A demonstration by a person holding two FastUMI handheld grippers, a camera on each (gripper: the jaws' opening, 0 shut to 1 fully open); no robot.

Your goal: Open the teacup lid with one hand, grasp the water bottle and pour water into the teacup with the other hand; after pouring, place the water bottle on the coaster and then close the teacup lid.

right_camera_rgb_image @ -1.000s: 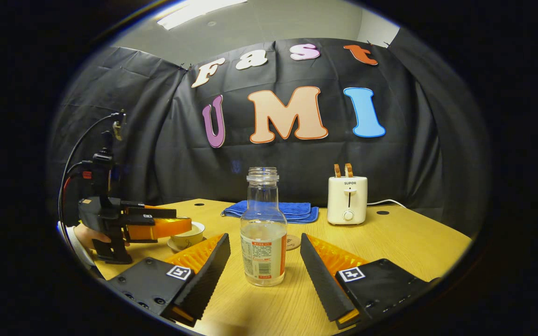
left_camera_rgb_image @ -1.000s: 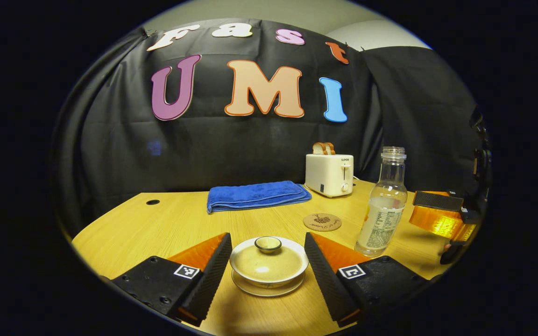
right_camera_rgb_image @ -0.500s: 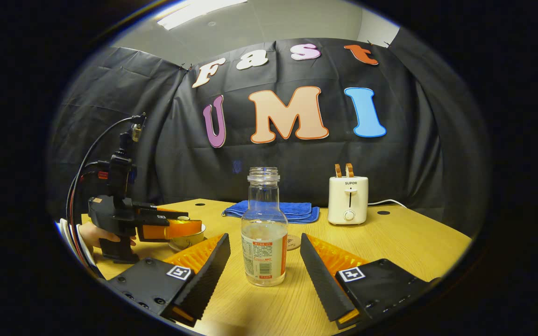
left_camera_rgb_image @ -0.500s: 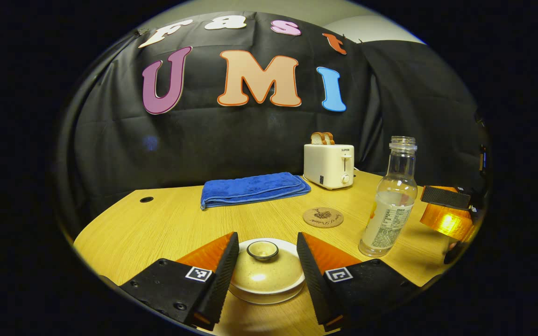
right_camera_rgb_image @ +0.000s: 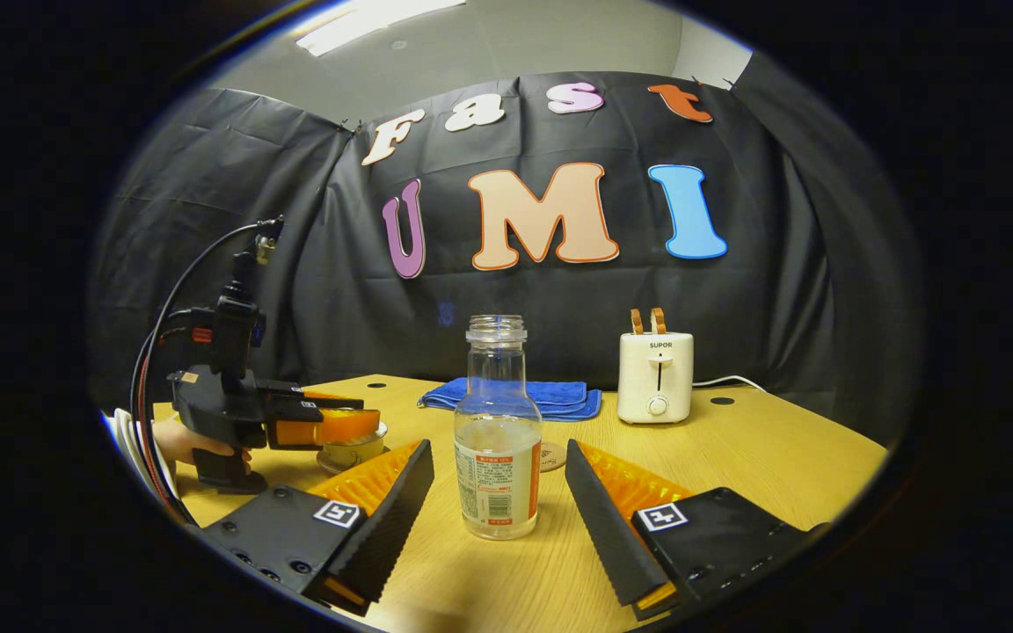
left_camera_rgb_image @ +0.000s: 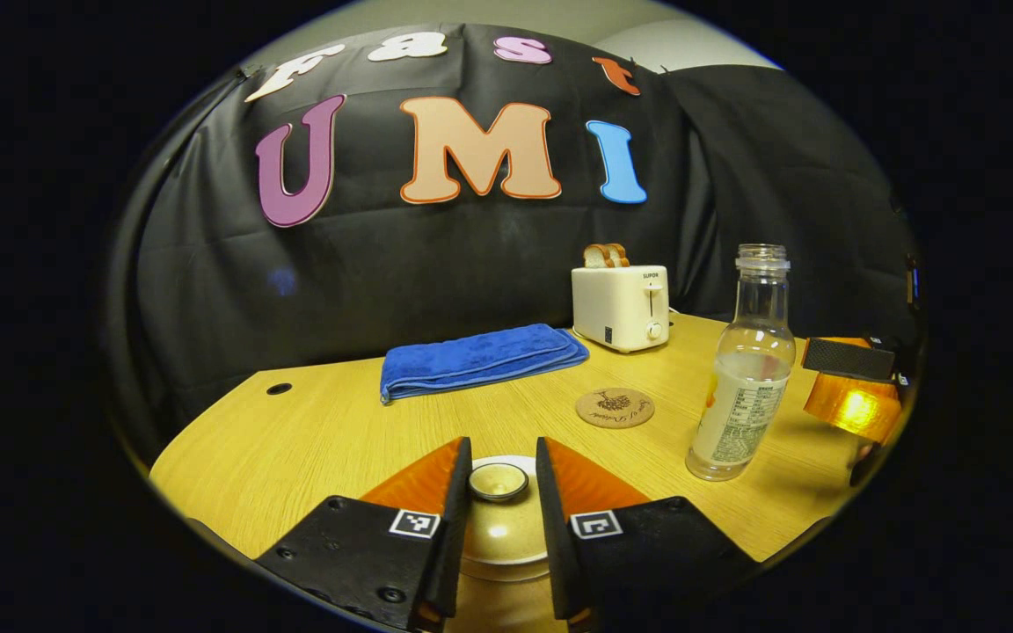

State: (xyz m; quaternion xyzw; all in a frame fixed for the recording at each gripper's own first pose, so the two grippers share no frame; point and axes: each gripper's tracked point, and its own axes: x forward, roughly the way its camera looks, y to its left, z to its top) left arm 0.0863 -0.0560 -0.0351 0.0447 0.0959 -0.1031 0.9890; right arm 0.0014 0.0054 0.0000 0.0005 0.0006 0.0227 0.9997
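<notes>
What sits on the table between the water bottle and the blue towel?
In the left gripper view, the coaster lies between the water bottle and the blue towel.

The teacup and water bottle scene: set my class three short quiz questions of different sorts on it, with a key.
1. True or false: the lid is still on the teacup.
2. Where does the water bottle stand? A on the coaster; B on the bare table; C on the blue towel.
3. Fill in: the left gripper has its fingers on either side of the lid's ____.

Key: 1 true; 2 B; 3 knob.
</notes>
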